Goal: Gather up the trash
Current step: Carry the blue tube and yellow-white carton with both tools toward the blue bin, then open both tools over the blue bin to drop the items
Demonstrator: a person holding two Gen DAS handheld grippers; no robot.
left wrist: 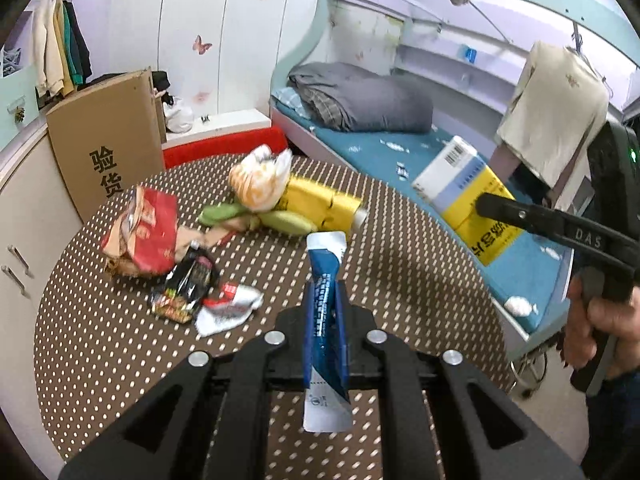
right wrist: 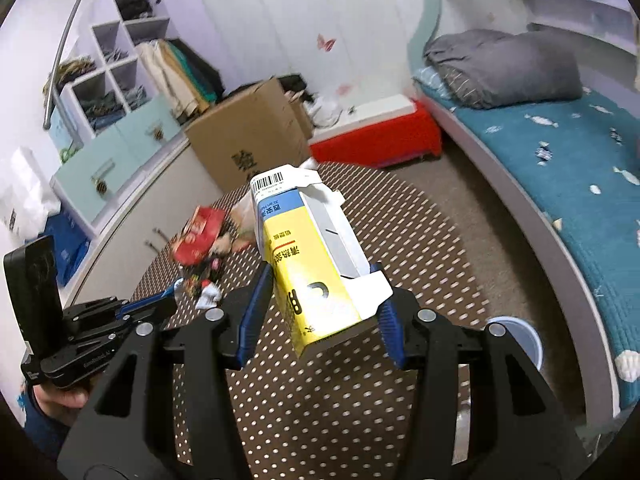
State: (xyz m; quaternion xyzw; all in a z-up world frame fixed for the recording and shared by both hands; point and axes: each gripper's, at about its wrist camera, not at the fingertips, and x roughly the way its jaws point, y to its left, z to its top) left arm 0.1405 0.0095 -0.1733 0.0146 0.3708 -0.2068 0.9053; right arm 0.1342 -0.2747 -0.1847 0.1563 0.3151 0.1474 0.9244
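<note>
My left gripper (left wrist: 325,308) is shut on a blue and white sachet wrapper (left wrist: 325,320) and holds it above the brown dotted table (left wrist: 100,340). My right gripper (right wrist: 320,312) is shut on a yellow and white carton (right wrist: 308,260), held in the air right of the table; the carton also shows in the left wrist view (left wrist: 468,196). On the table lie a red crumpled packet (left wrist: 146,236), a black snack wrapper (left wrist: 186,286), a white and red wrapper (left wrist: 230,310), a yellow box (left wrist: 320,204) and an orange and white bag (left wrist: 260,180).
A cardboard box (left wrist: 108,140) stands on the cabinet at the left. A bed with a teal sheet (left wrist: 400,148) and grey quilt (left wrist: 360,100) lies to the right. A white cup or bin rim (right wrist: 516,336) sits below the table's right edge.
</note>
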